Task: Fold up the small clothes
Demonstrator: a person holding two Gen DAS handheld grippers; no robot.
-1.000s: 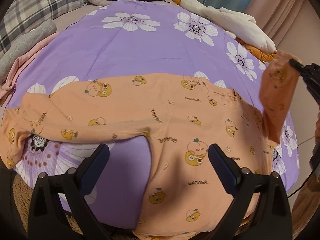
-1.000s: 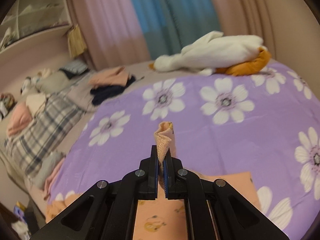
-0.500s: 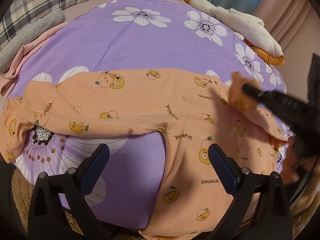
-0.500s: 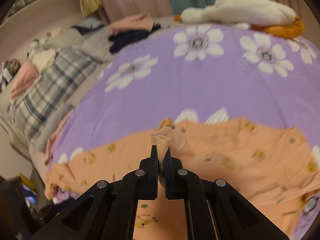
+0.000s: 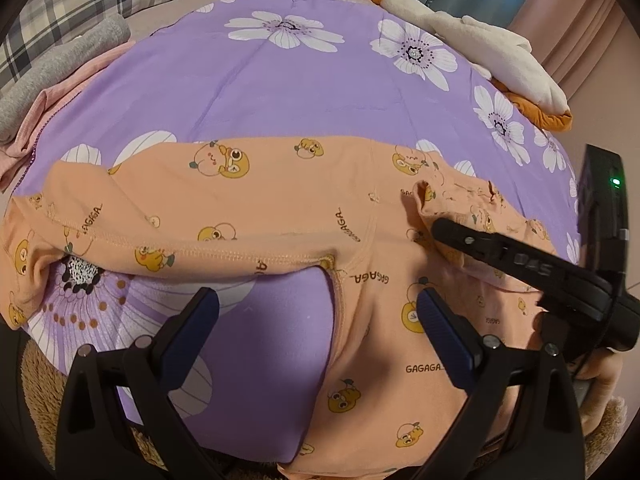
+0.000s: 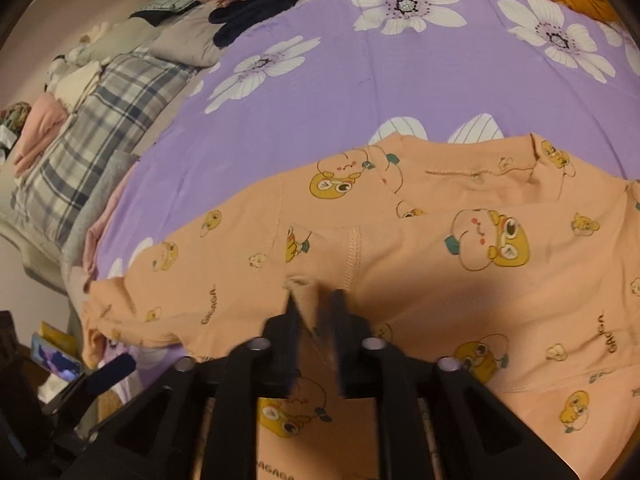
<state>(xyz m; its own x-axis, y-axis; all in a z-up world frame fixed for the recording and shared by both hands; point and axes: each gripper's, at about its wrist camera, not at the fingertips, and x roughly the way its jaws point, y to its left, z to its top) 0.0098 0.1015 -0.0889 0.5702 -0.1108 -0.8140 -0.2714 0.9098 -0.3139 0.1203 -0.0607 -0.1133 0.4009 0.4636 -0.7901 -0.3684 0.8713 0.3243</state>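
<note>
Orange shirt [image 5: 280, 208] flat | right gripper [image 6: 314, 304] jaws opening, cuff between

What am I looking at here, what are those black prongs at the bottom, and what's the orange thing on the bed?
There is no robot. A person holds a hand-held two-finger gripper in each hand, and each gripper carries a wide-angle camera looking along its fingers, so the black prongs are the fingers themselves.

One picture comes from the left gripper. It is wide open, holds nothing, and hovers above the cloth.

The other picture comes from the right gripper, which the left camera sees from the side. Its jaws are opening, with a sleeve cuff standing between them, laid across the garment's body.

The orange thing is a child's long-sleeved top, printed with cartoon faces and "GAGAGA". It lies spread on a purple bedsheet with white flowers. A white plush goose lies beyond it.
</note>
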